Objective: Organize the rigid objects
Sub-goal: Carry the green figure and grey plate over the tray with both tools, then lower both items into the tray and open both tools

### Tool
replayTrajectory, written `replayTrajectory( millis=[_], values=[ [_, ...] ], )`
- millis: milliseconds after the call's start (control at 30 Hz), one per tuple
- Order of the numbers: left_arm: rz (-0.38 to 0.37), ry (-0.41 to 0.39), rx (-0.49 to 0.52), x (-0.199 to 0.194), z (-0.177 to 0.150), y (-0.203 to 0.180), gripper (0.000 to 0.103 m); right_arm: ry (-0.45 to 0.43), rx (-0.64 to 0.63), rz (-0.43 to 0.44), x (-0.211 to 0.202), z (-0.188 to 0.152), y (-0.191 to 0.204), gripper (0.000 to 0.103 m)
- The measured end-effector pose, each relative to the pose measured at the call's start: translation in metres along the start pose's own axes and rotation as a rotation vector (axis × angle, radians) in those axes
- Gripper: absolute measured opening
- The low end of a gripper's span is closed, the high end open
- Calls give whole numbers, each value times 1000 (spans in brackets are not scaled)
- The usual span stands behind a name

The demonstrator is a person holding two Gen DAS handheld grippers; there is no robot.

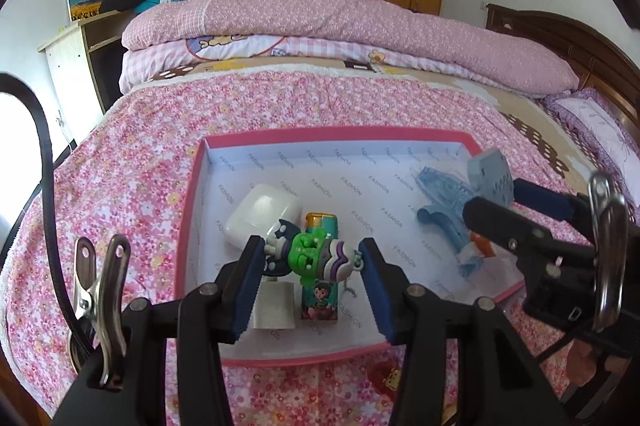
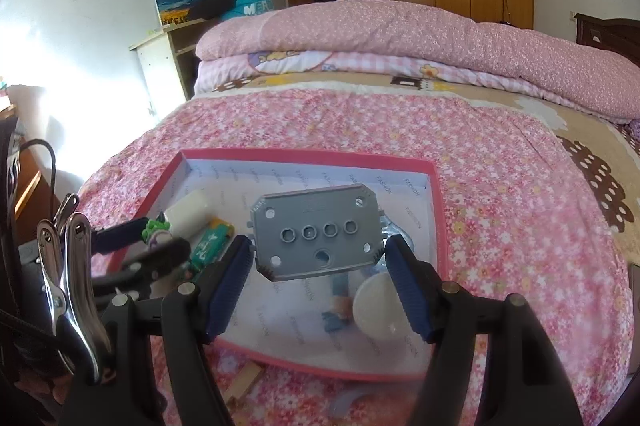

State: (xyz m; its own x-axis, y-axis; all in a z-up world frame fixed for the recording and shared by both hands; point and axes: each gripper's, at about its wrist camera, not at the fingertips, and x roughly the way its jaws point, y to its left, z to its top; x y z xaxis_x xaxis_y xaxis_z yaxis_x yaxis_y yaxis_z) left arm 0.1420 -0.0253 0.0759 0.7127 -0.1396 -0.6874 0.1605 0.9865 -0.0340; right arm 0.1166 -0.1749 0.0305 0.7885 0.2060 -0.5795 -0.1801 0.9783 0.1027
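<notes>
Mid drop-off step, I've got the left gripper (image 1: 314, 258) abt half-spread, pinching the green figure (image 1: 310, 253) over the pink box (image 1: 192, 186) at its 7 o'clock, right gripper (image 2: 318, 252) wider, clamping the grey plate (image 2: 316, 232) over box ctr; next calls for lowering both, then easing the claws off.

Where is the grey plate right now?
In the right wrist view the grey plate is clamped in the right tool, held above the middle of the pink box, right of the lighter.
</notes>
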Motion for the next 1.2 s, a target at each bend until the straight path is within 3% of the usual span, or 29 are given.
replayTrajectory(
  millis=[600,1200],
  values=[
    [32,22,82,25,-5,-15,56,56,34,-31,44,6,-17,70],
    [-2,-4,7,-15,-5,-3,57,-10,45,-4,5,7,-8,71]
  ],
)
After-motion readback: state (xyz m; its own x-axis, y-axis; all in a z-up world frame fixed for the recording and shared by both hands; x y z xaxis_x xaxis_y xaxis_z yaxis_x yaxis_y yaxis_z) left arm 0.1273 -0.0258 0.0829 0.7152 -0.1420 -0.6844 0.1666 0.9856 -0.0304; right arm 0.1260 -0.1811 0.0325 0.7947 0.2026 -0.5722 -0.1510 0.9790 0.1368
